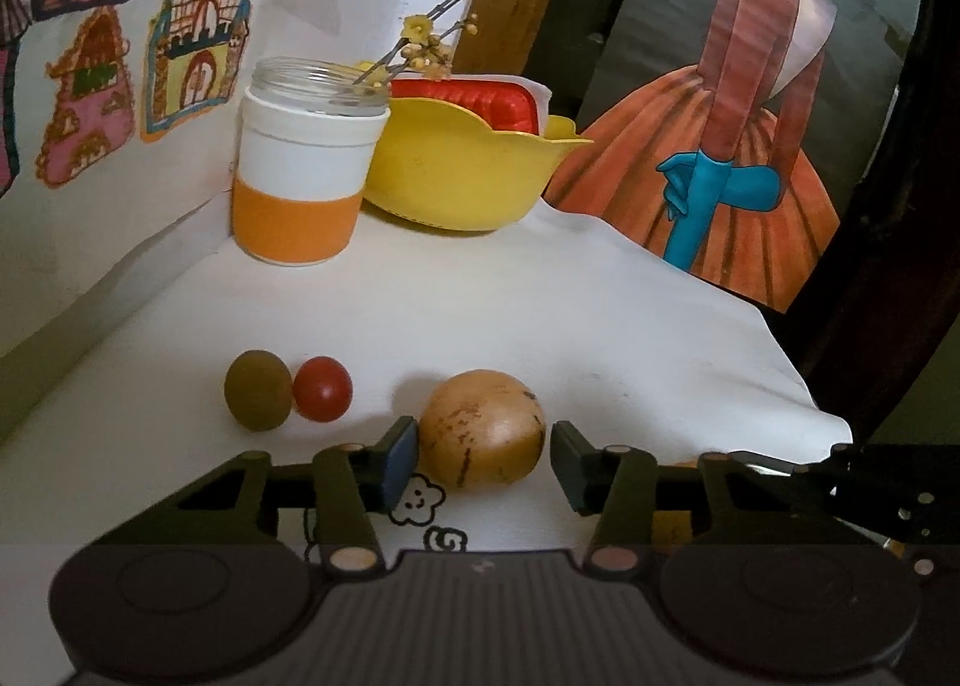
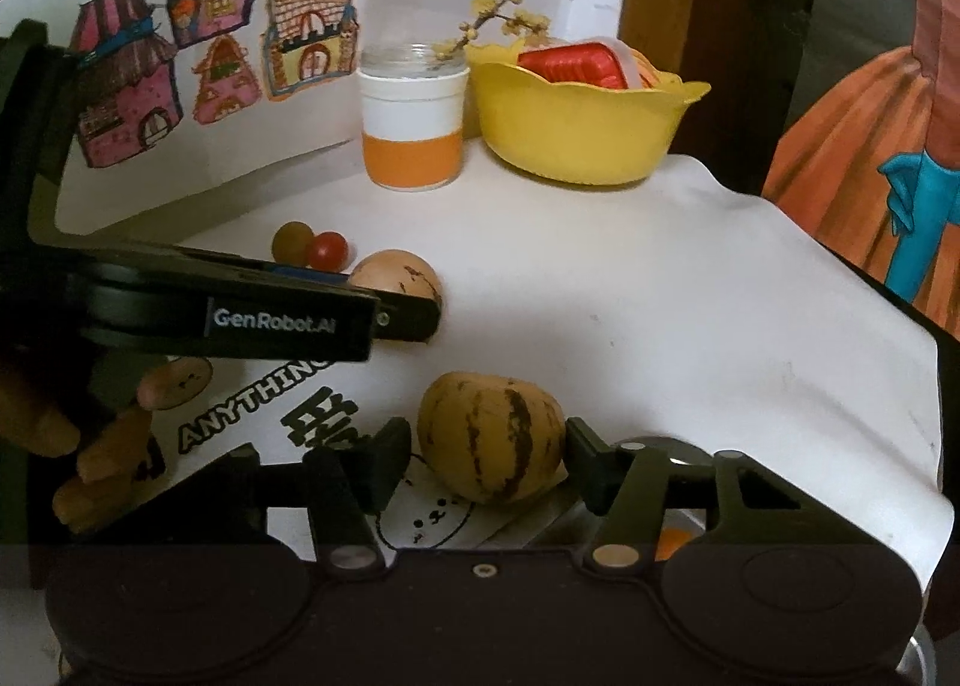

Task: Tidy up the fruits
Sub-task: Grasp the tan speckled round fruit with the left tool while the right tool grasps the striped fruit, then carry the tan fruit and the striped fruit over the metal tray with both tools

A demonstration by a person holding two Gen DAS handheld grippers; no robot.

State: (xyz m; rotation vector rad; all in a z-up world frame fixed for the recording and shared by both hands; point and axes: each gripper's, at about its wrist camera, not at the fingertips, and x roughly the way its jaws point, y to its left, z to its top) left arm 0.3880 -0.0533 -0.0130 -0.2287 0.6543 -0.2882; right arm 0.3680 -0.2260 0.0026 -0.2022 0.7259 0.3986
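in my left view the left tongs [image 1: 483, 455] sit spread around a pale orange melon [image 1: 483, 427] at lower centre of the frame, the blue-padded finger touching its side, the other just clear; its long axis lies across the frame. in the right view the right tongs [image 2: 489, 455] are spread around a striped yellow melon [image 2: 491, 437], lower centre, its dark stripes running top to bottom, neither finger clearly touching. both rest on the white-covered bench [image 2: 690, 326]. left of the pale melon lie a green fruit [image 1: 258, 389] and a red tomato [image 1: 322, 388], touching. farther back stand a jar [image 1: 309, 164] and a yellow bowl [image 1: 462, 170].
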